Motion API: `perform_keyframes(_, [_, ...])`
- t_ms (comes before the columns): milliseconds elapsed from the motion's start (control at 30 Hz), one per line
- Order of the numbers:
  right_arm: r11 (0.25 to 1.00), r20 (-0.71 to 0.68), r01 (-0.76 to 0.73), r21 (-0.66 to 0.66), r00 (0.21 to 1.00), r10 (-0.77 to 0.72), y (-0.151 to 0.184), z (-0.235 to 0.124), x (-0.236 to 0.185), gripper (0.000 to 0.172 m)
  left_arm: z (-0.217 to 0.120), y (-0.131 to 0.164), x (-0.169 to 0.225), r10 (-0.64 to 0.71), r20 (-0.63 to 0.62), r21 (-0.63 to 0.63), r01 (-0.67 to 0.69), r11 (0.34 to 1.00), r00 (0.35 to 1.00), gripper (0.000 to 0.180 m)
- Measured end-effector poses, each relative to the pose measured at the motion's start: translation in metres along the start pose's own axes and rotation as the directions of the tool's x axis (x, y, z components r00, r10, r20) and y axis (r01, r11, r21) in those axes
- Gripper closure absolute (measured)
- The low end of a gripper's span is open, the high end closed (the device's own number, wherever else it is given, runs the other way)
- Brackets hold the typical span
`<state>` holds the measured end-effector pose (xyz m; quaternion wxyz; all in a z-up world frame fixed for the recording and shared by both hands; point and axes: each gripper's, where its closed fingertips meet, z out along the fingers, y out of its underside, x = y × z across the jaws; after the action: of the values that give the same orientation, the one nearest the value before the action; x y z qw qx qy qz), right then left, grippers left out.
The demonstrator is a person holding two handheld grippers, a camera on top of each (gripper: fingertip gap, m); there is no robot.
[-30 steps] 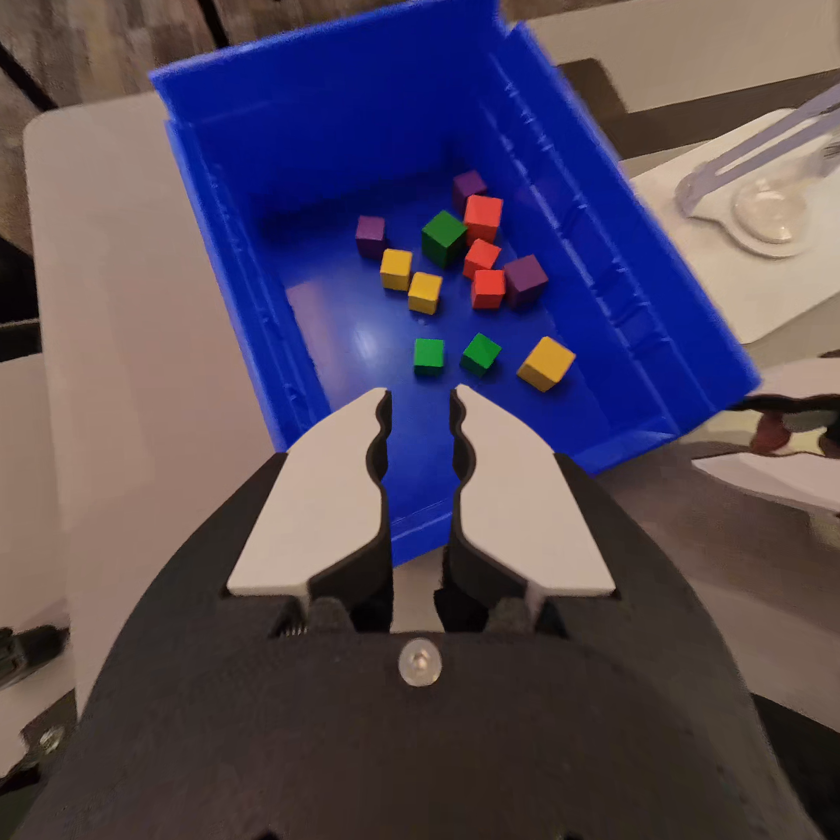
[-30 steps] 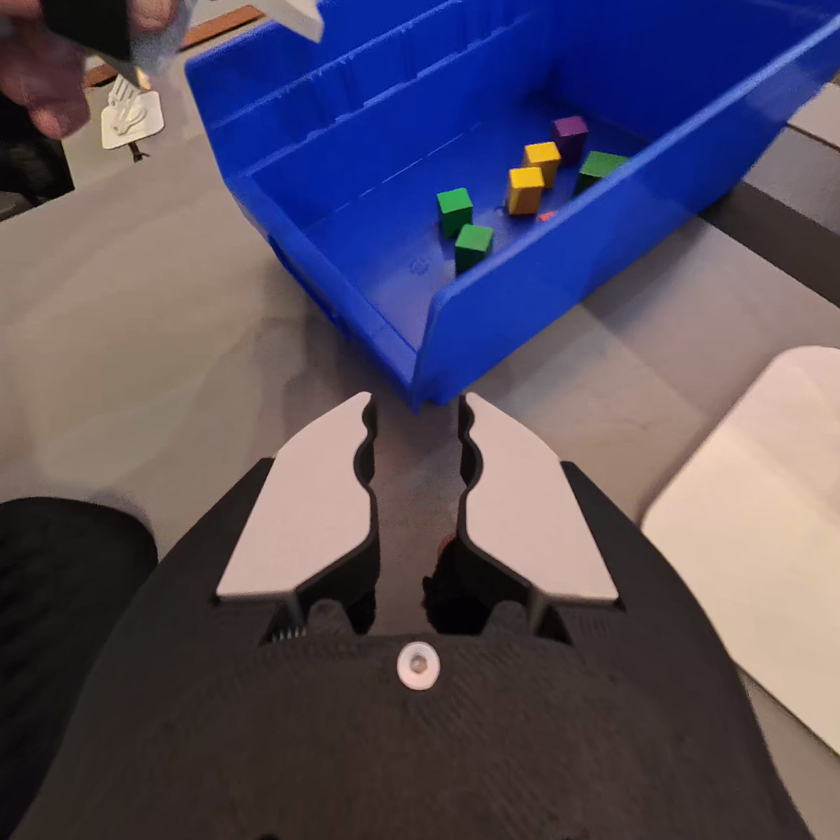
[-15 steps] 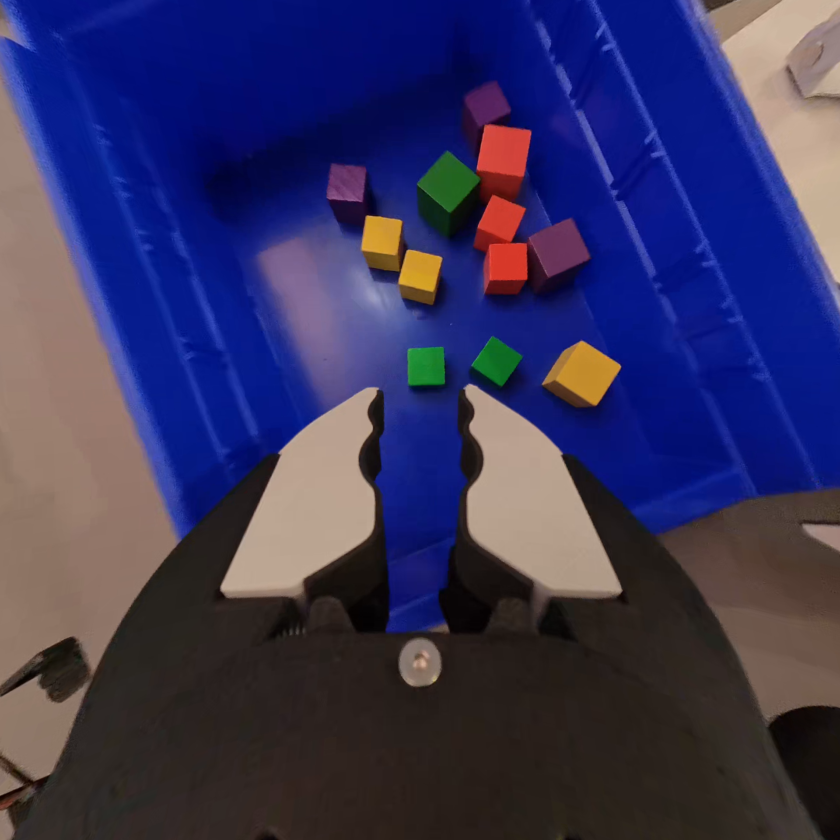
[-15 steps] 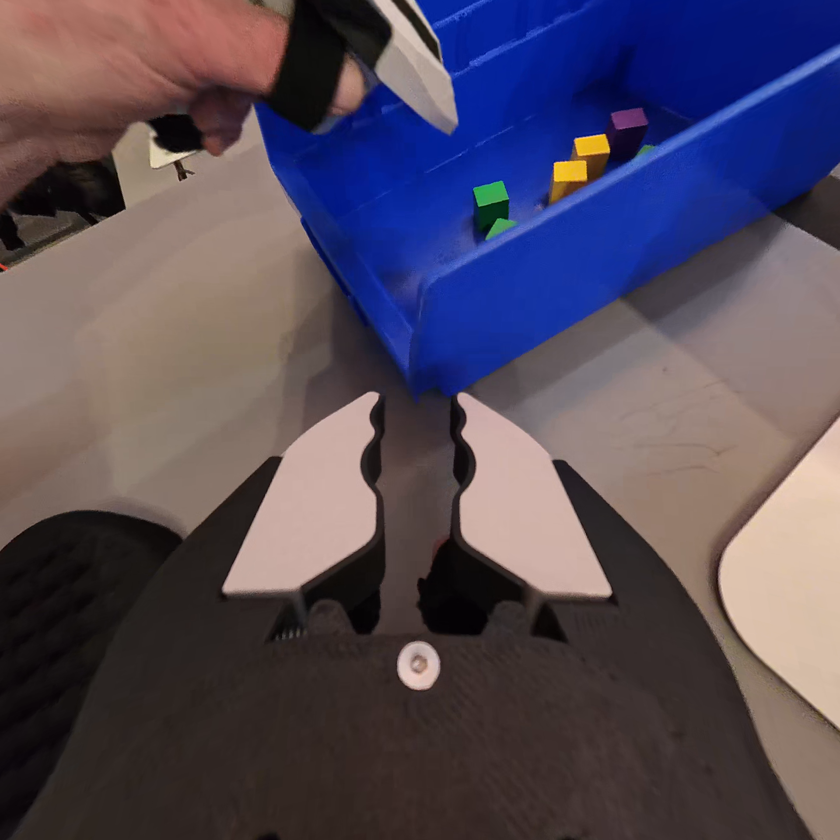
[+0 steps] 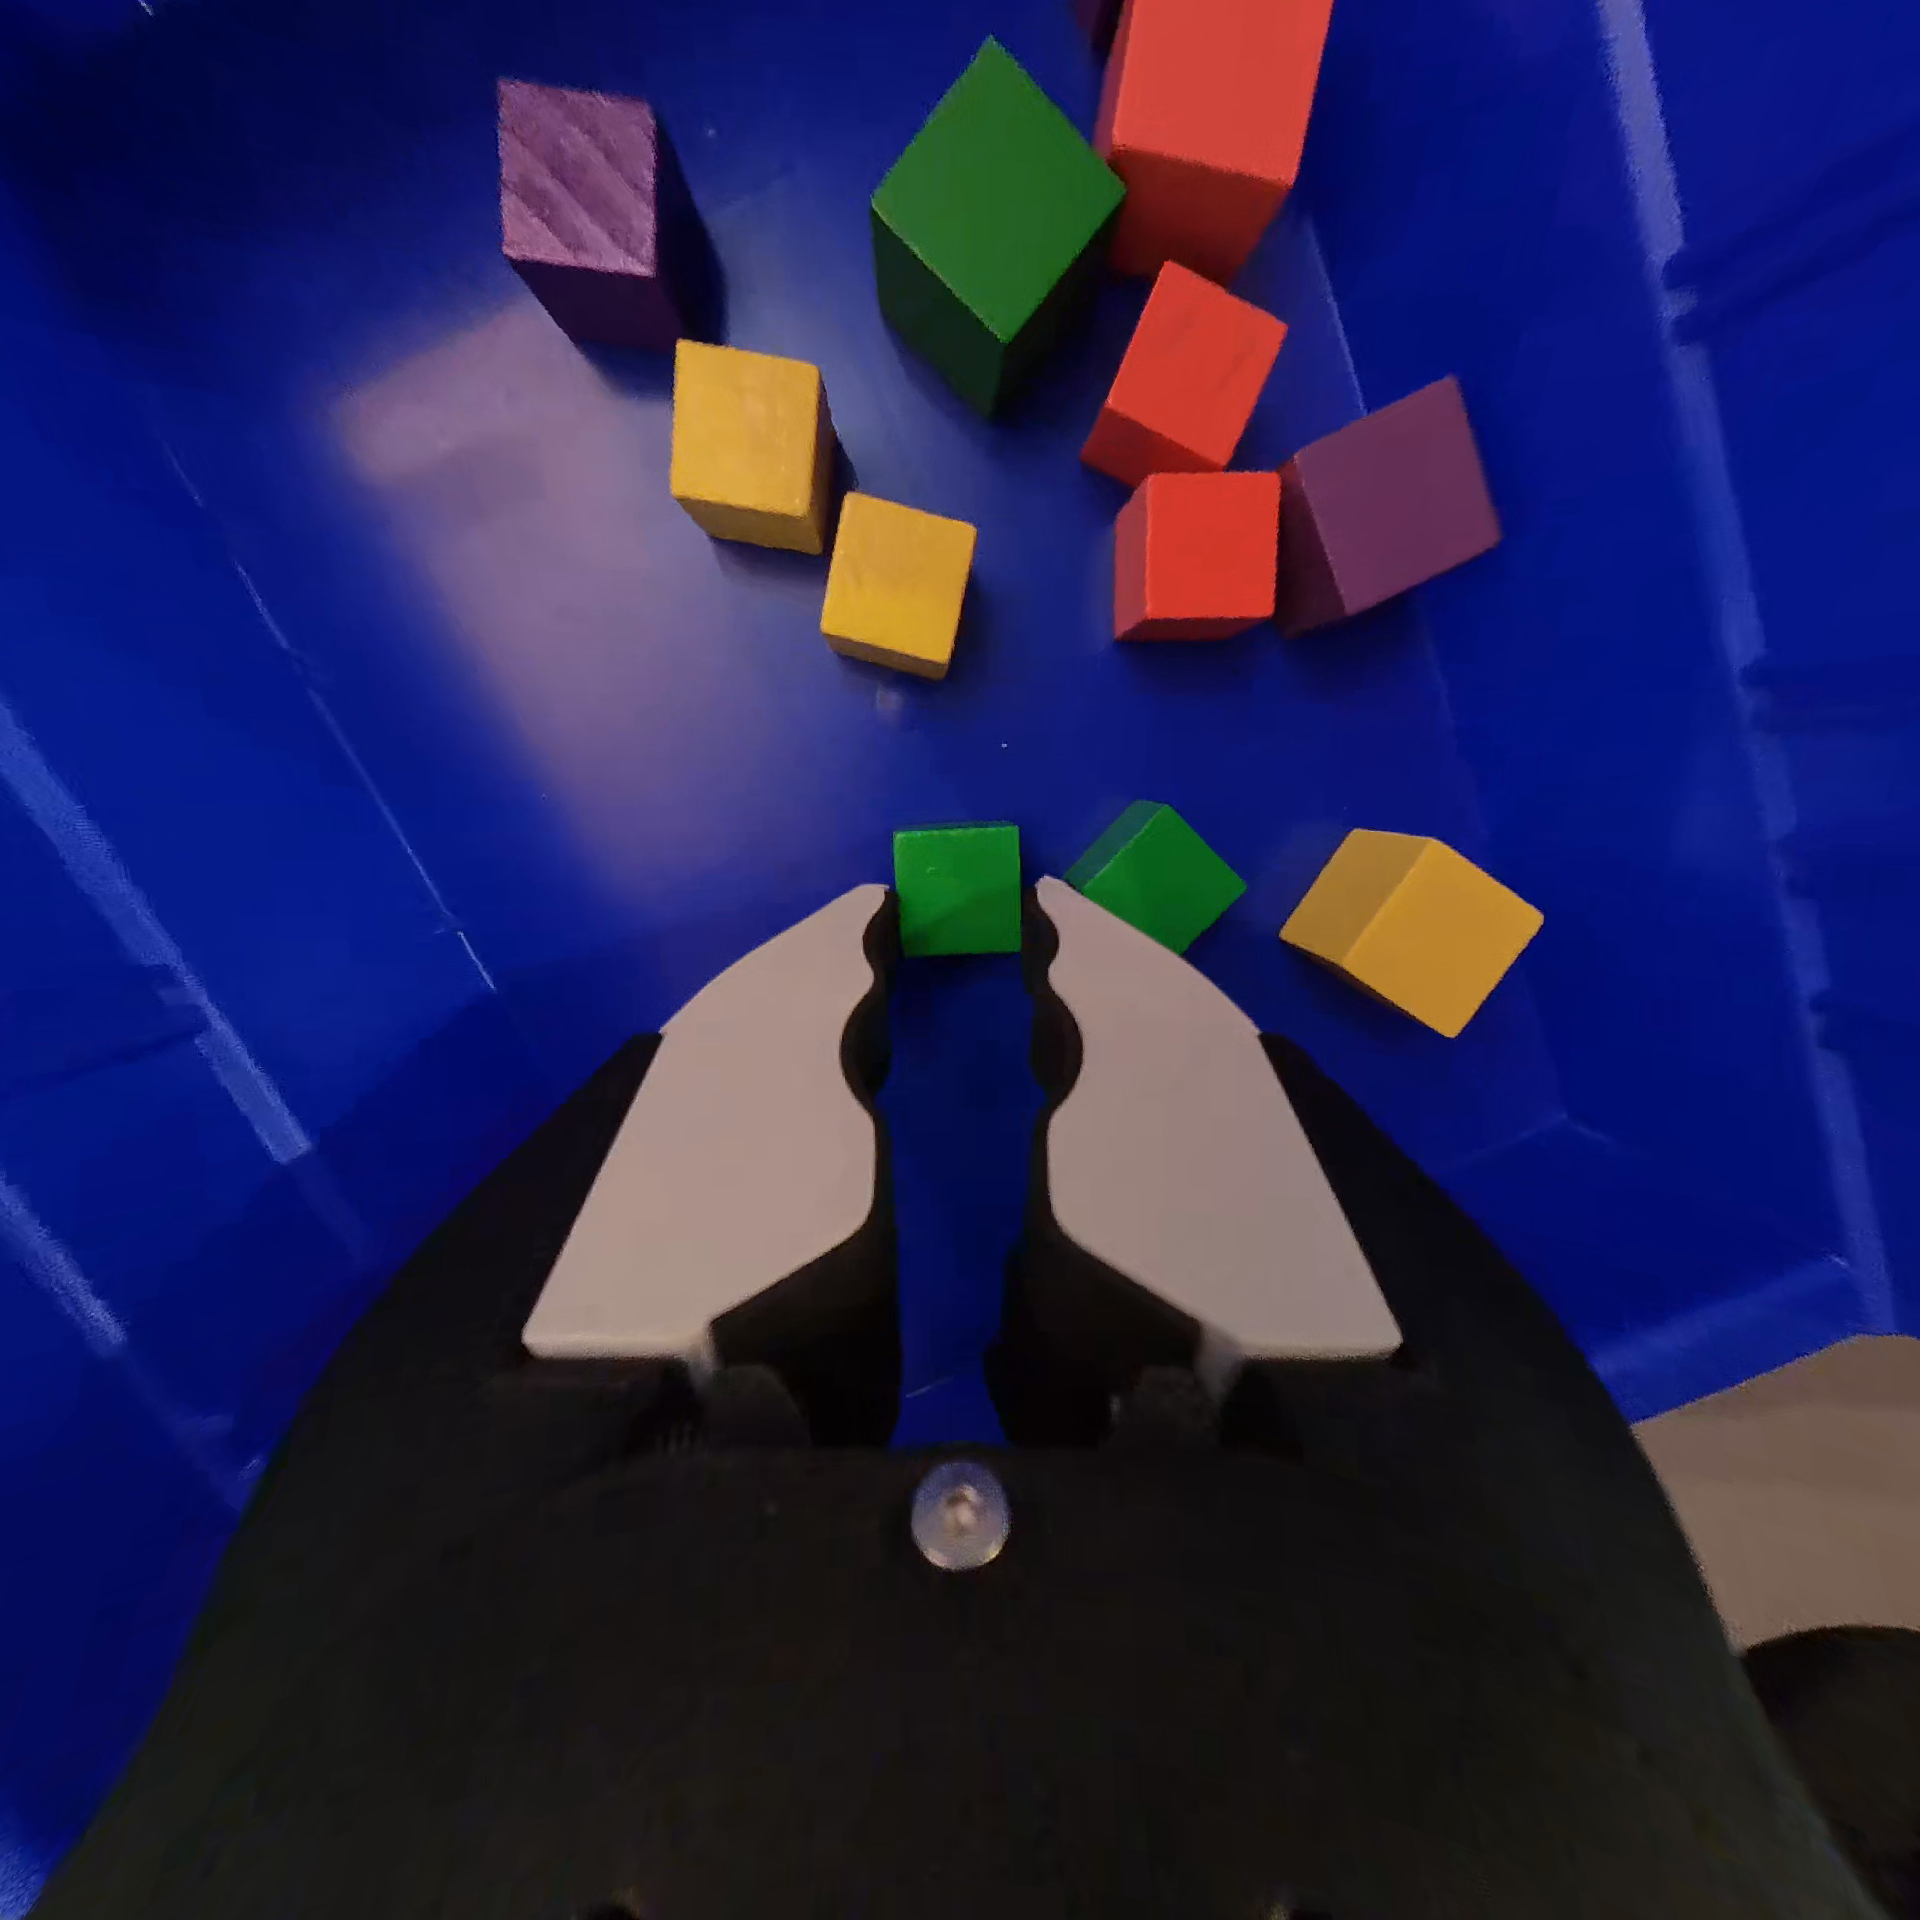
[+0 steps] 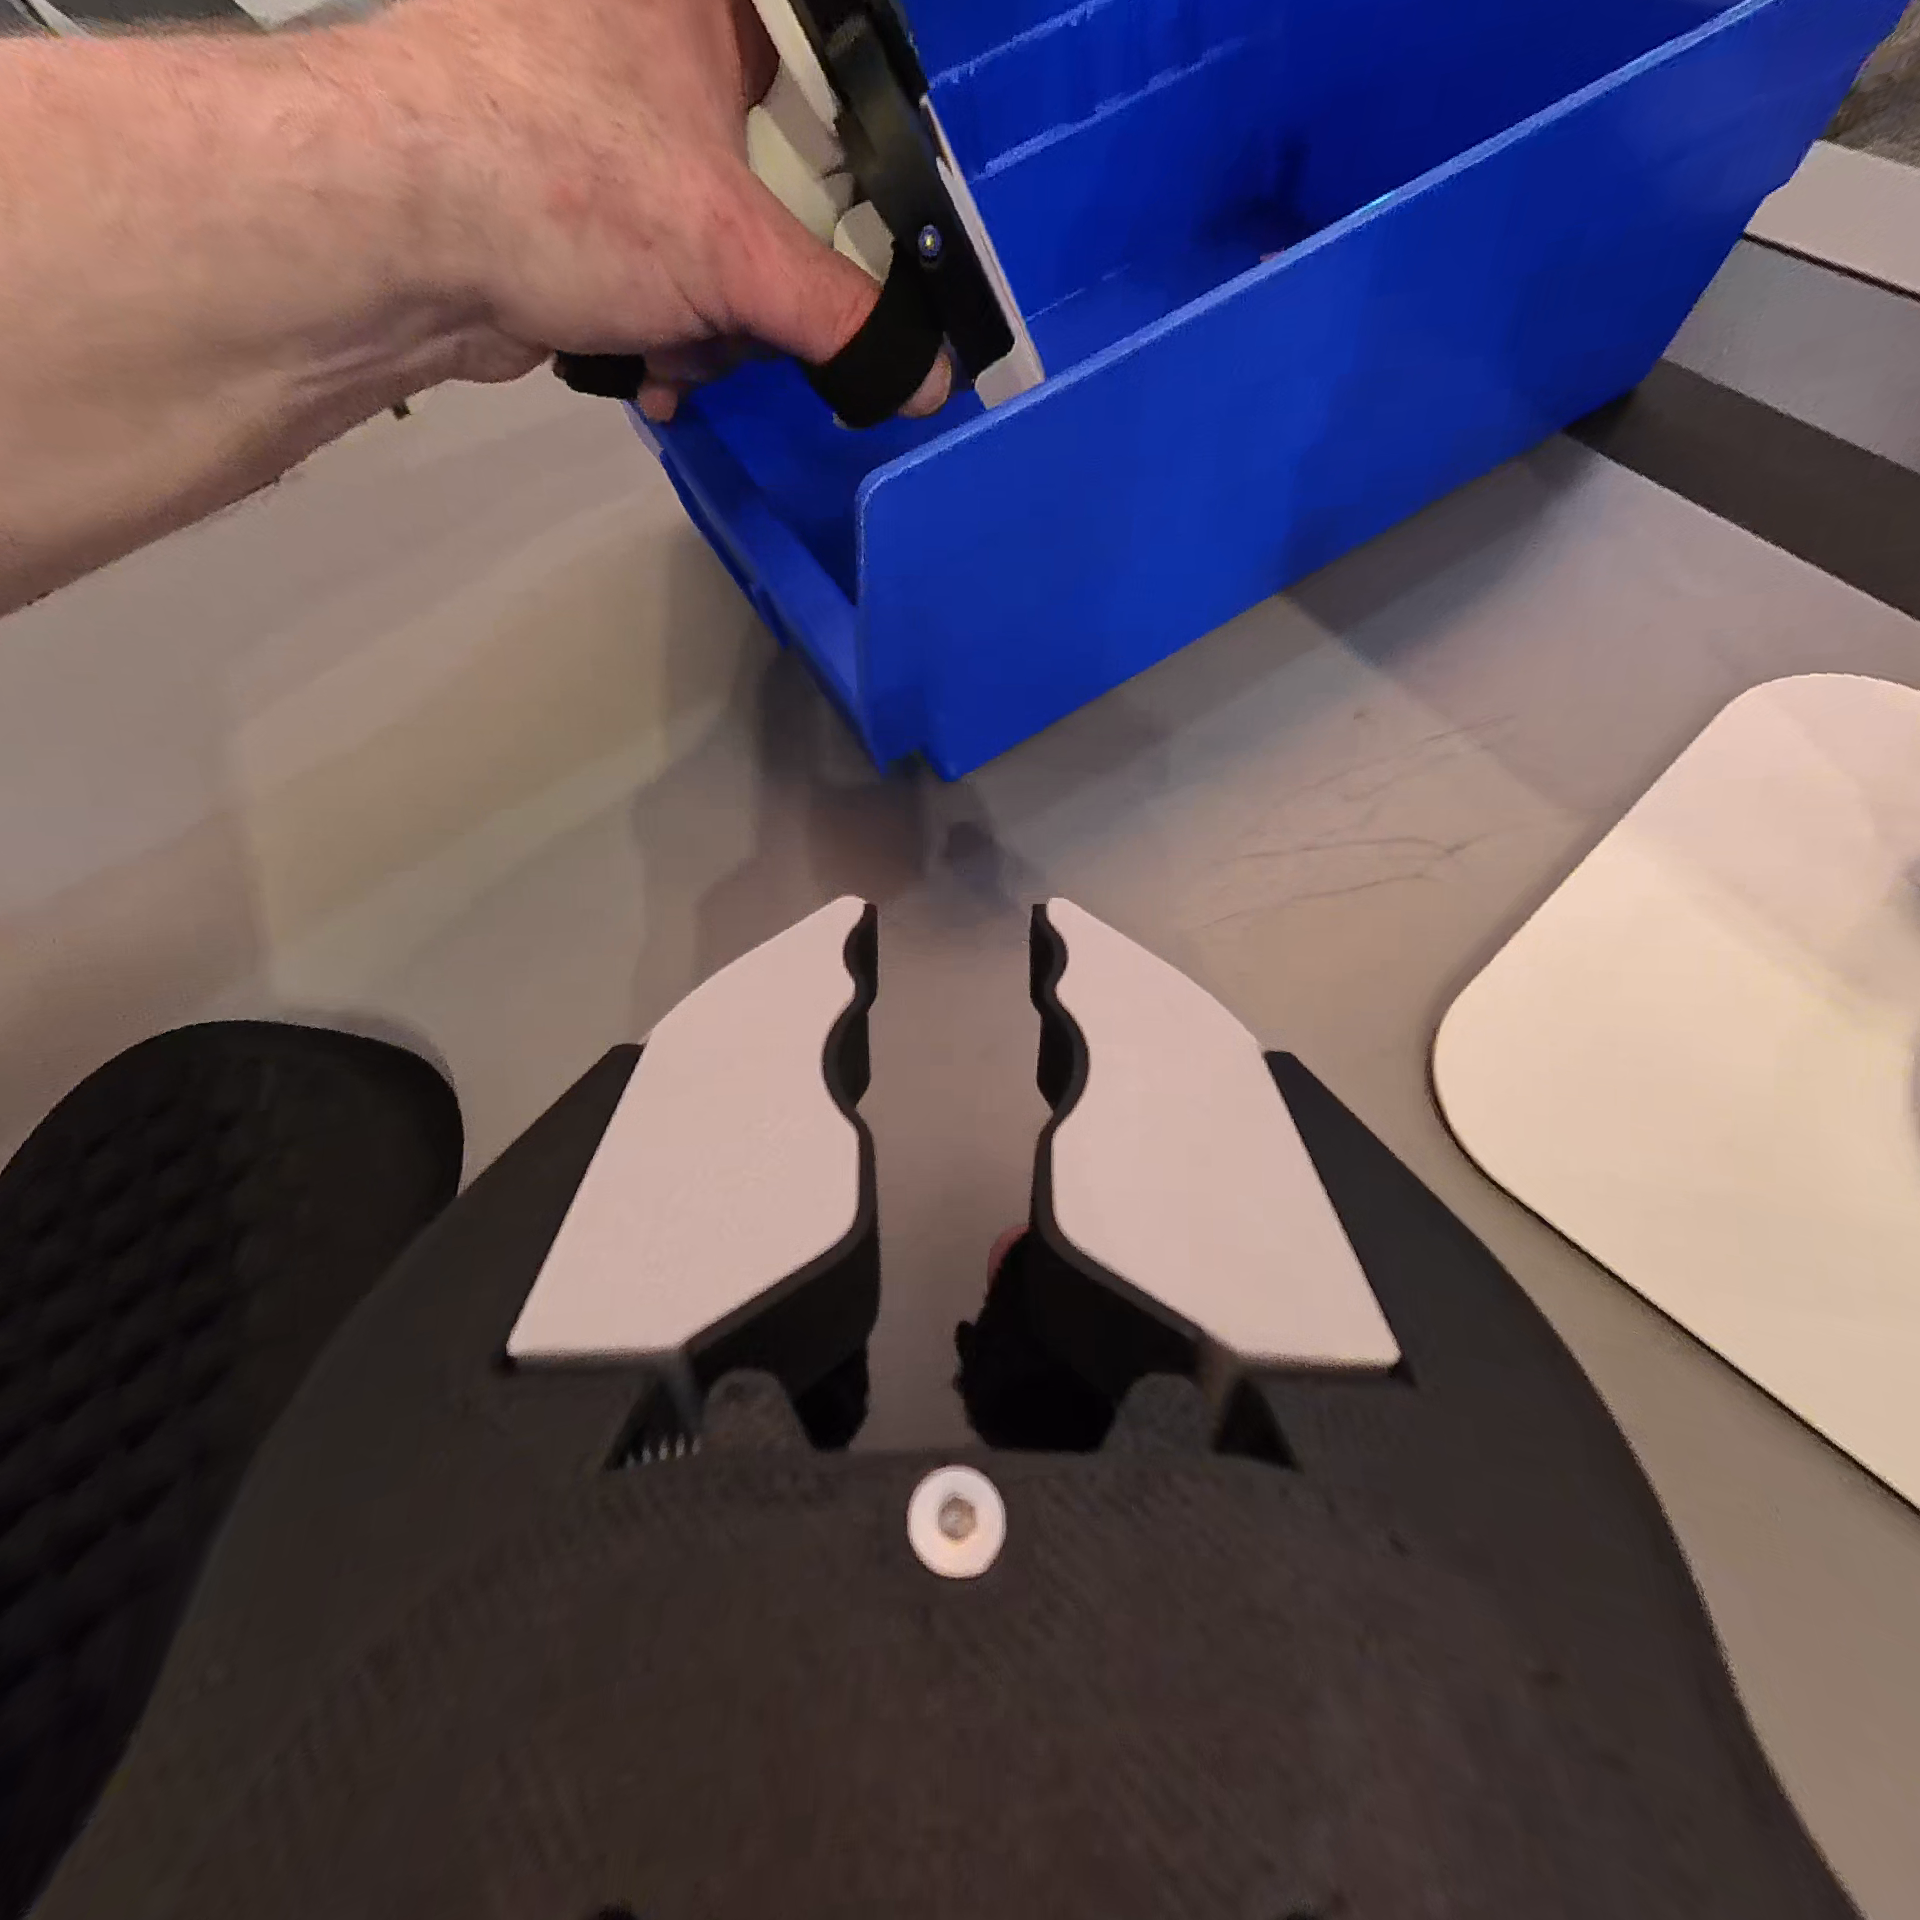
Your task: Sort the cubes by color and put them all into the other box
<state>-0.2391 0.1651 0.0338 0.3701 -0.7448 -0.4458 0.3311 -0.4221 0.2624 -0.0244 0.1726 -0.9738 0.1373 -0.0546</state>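
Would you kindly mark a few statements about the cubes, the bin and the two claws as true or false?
1. The left claw has a small green cube between its fingertips. True.
2. The right claw holds a red cube. False: nothing sits between its fingers, and it is over the grey table.
3. Three yellow cubes lie in the blue bin. True.
4. The right claw is inside the bin. False: it is outside, near the bin's corner.
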Motion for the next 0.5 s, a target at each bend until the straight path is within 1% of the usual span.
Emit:
perform_keyframes(100, [0.999,0.022,0.001,0.033,1.000,-0.002,-0.006,-0.009,-0.001,0.144,-0.012,-0.006,-0.001,-0.004,0.008,0.077,0.004,0.997,1.000,0.158])
perform_keyframes(167, [0.997,0.048,-0.020,0.071,0.999,0.017,-0.016,-0.018,-0.002,0.144,-0.031,-0.013,0.005,0.001,-0.015,0.175,0.002,0.985,1.000,0.158])
perform_keyframes(233, [0.992,0.100,-0.049,0.116,0.994,0.037,-0.028,-0.029,-0.004,0.144,-0.058,-0.018,0.016,0.023,-0.037,0.284,-0.012,0.959,0.999,0.158])
perform_keyframes(300, [0.982,0.138,-0.055,0.181,0.990,0.030,-0.045,-0.042,-0.004,0.144,-0.090,-0.026,0.040,0.077,-0.115,0.424,-0.021,0.905,0.990,0.158])
perform_keyframes(367, [0.964,0.186,-0.072,0.257,0.982,0.023,-0.066,-0.057,-0.006,0.145,-0.125,-0.033,0.073,0.152,-0.217,0.554,-0.006,0.832,0.964,0.158])
perform_keyframes(433, [0.939,0.242,-0.096,0.330,0.970,0.015,-0.087,-0.073,-0.009,0.144,-0.159,-0.038,0.111,0.244,-0.324,0.658,0.032,0.753,0.914,0.159])
perform_keyframes(500, [0.918,0.261,-0.094,0.386,0.965,-0.012,-0.105,-0.085,-0.011,0.141,-0.181,-0.037,0.148,0.340,-0.378,0.708,0.032,0.705,0.861,0.158])
